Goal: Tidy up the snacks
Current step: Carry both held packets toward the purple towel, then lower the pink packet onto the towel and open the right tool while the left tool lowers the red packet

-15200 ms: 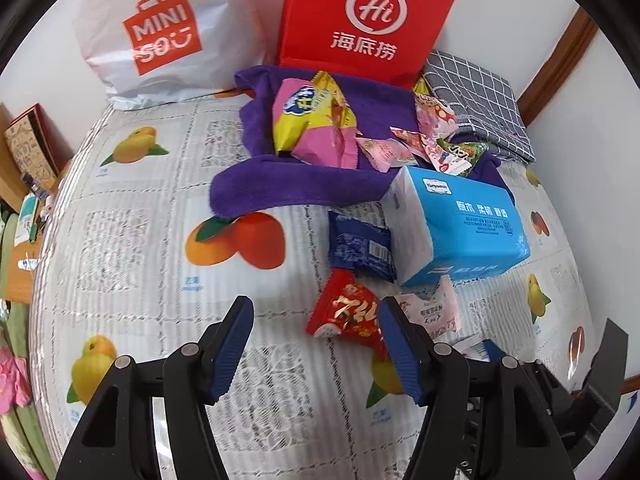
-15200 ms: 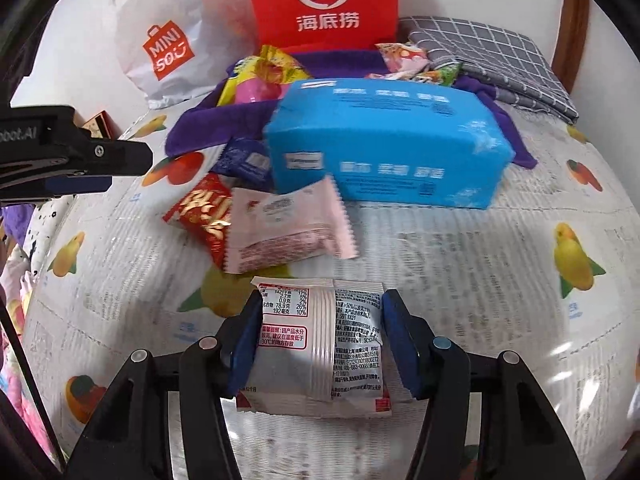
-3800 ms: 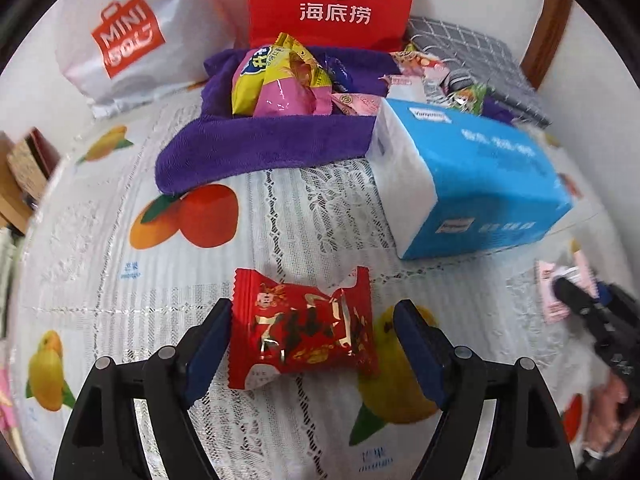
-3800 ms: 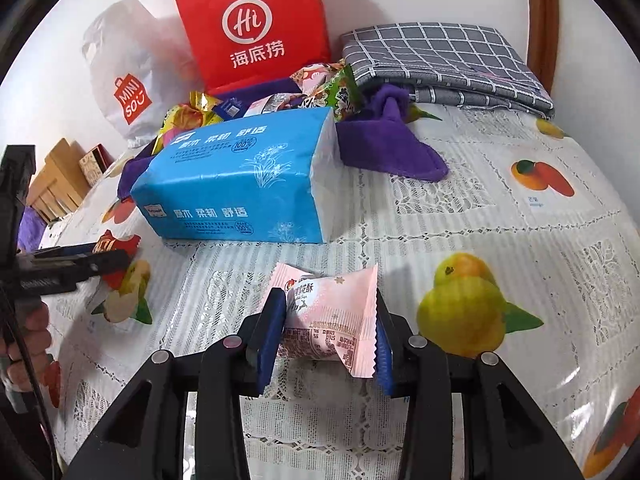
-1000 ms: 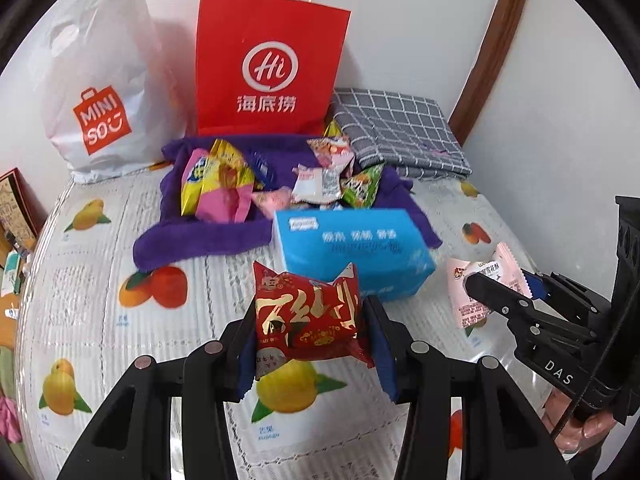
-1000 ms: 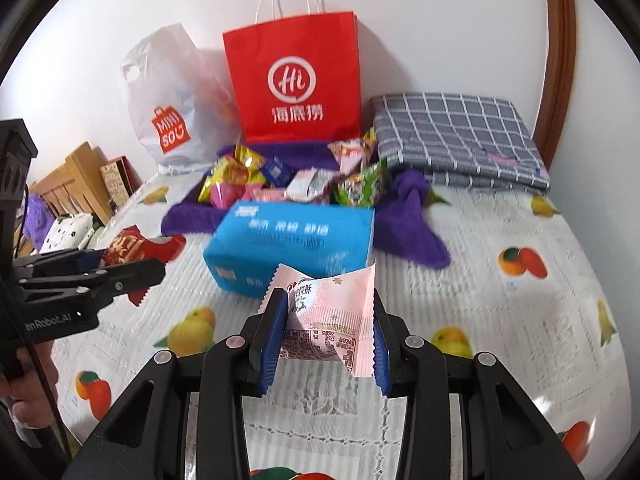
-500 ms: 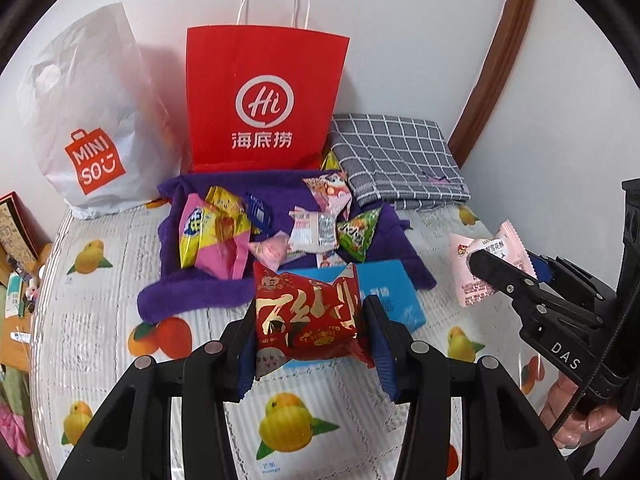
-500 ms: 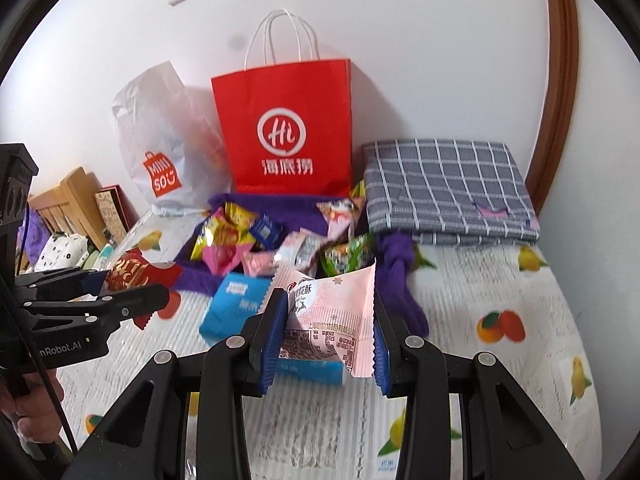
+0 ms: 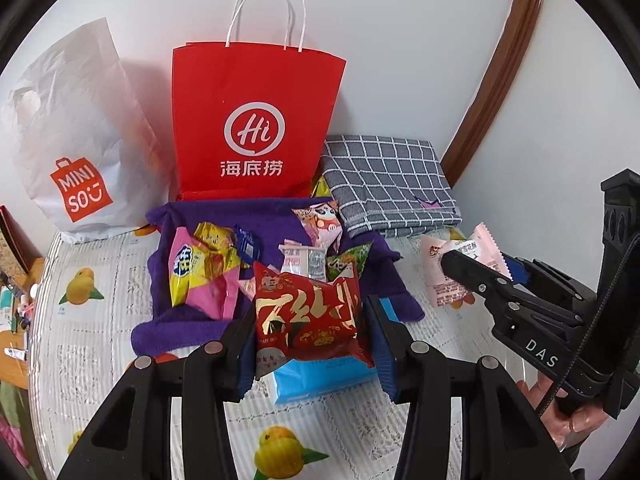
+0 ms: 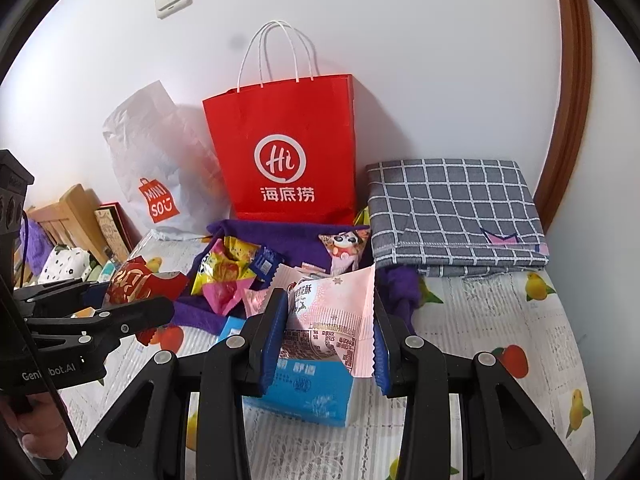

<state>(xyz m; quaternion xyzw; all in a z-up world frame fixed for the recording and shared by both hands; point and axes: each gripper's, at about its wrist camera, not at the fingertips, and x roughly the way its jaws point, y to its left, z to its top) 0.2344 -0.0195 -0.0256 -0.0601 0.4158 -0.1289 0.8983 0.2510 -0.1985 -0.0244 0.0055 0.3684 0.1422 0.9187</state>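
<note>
My left gripper [image 9: 308, 320] is shut on a red snack packet with gold lettering [image 9: 306, 314] and holds it in the air above the blue tissue pack [image 9: 320, 376]. My right gripper [image 10: 324, 328] is shut on a pink snack packet [image 10: 328, 312], also lifted above the blue tissue pack [image 10: 304, 388]. The right gripper shows in the left wrist view [image 9: 476, 276] with the pink packet [image 9: 452, 264]; the left gripper shows in the right wrist view [image 10: 132, 300] with the red packet [image 10: 136, 280]. Behind lies a purple towel [image 9: 276, 216] with several snack packets on it.
A red paper bag [image 9: 256, 120] stands against the wall behind the towel, a white Miniso bag [image 9: 72, 148] to its left, a folded grey checked cloth [image 9: 388, 184] to its right. The fruit-print table cover [image 9: 96, 340] spreads below. Wooden furniture [image 10: 64, 216] stands at the left.
Both grippers have risen higher and drawn closer to the towel and bags while keeping hold of their packets. The tissue pack now sits mostly hidden under them.
</note>
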